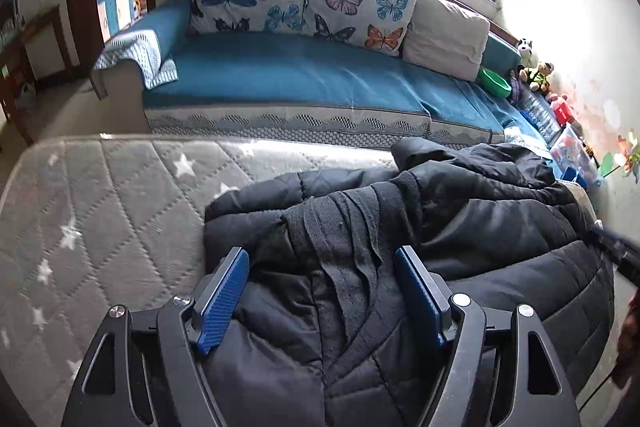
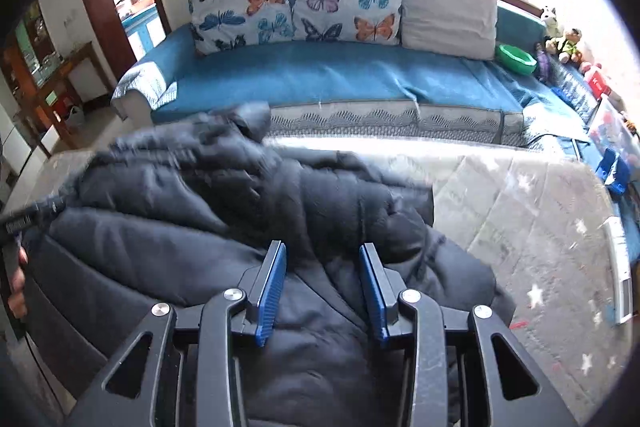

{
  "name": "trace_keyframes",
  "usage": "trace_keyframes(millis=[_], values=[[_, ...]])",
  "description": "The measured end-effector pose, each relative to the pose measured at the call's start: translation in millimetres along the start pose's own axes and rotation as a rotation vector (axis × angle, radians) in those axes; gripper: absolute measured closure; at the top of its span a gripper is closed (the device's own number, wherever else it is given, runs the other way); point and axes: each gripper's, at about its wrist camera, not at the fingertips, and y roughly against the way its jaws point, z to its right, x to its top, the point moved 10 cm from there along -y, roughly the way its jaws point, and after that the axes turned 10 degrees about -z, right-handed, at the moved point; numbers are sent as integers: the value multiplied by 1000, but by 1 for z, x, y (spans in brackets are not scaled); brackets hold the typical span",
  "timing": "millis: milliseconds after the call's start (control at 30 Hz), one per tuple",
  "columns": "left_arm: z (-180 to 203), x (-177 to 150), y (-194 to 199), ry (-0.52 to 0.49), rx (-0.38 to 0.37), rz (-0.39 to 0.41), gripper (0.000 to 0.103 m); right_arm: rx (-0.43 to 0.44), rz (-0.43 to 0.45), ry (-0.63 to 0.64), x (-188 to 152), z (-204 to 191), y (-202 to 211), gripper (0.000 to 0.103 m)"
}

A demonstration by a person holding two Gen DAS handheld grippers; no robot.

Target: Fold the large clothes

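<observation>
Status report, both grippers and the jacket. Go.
Left gripper open above the black puffer jacket, nothing pinched. Right gripper open, jacket fabric below its jaws. Jacket bunched on the quilted star mattress. Nothing in the way.

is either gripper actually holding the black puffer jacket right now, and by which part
Neither holds anything. The left gripper stands open over the black quilted puffer jacket, pads clear of its grey lining. The right gripper is also open above the jacket.

From my right wrist view, the far left part of the black quilted puffer jacket (image 2: 192, 163) is smeared by motion blur. Its near edge runs under my gripper frame and out of picture. Toys (image 1: 536, 75) at far right are too small to identify.
</observation>
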Motion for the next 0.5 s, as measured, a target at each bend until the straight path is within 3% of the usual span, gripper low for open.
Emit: trace_keyframes(millis=[133, 233, 333, 500], values=[[11, 14, 37, 15, 3, 48, 23, 18, 16, 71, 22, -33, 7, 61], [33, 26, 54, 12, -82, 69, 23, 38, 19, 92, 33, -54, 1, 61], [59, 31, 43, -49, -87, 45, 23, 49, -8, 105, 35, -64, -14, 61], [82, 30, 6, -112, -31, -12, 23, 27, -58, 98, 29, -61, -41, 61]])
